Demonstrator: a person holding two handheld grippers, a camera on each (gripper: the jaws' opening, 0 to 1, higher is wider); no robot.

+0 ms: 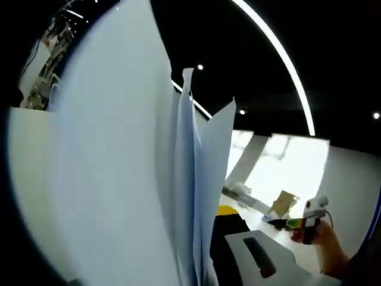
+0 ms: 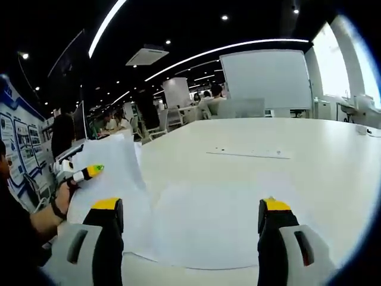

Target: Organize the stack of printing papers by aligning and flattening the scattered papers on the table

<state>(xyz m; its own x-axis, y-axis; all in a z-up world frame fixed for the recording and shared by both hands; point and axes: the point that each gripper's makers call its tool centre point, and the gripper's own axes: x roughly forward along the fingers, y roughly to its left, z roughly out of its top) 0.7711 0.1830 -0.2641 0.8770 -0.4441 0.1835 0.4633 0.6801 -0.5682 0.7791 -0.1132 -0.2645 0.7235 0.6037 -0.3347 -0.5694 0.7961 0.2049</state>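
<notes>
Several white printing sheets [image 1: 119, 179] stand upright and fanned right in front of the left gripper view, held in my left gripper [image 1: 201, 229]. Its right jaw with the yellow tip shows beside the sheets; the other jaw is hidden behind them. In the right gripper view that left gripper [image 2: 89, 171] grips the raised sheets [image 2: 113, 167] at the table's left edge, with a hand behind it. My right gripper [image 2: 190, 205] stands open, jaws wide apart, above flat sheets [image 2: 202, 223] lying on the white table [image 2: 268, 137]. The right gripper [image 1: 306, 220] appears small, held by a hand.
A thin pale strip [image 2: 247, 154] lies on the table further out. A large whiteboard [image 2: 265, 77] stands beyond the table's far edge. People sit at desks [image 2: 196, 101] at the back. A wall with posters [image 2: 15, 143] is at the left.
</notes>
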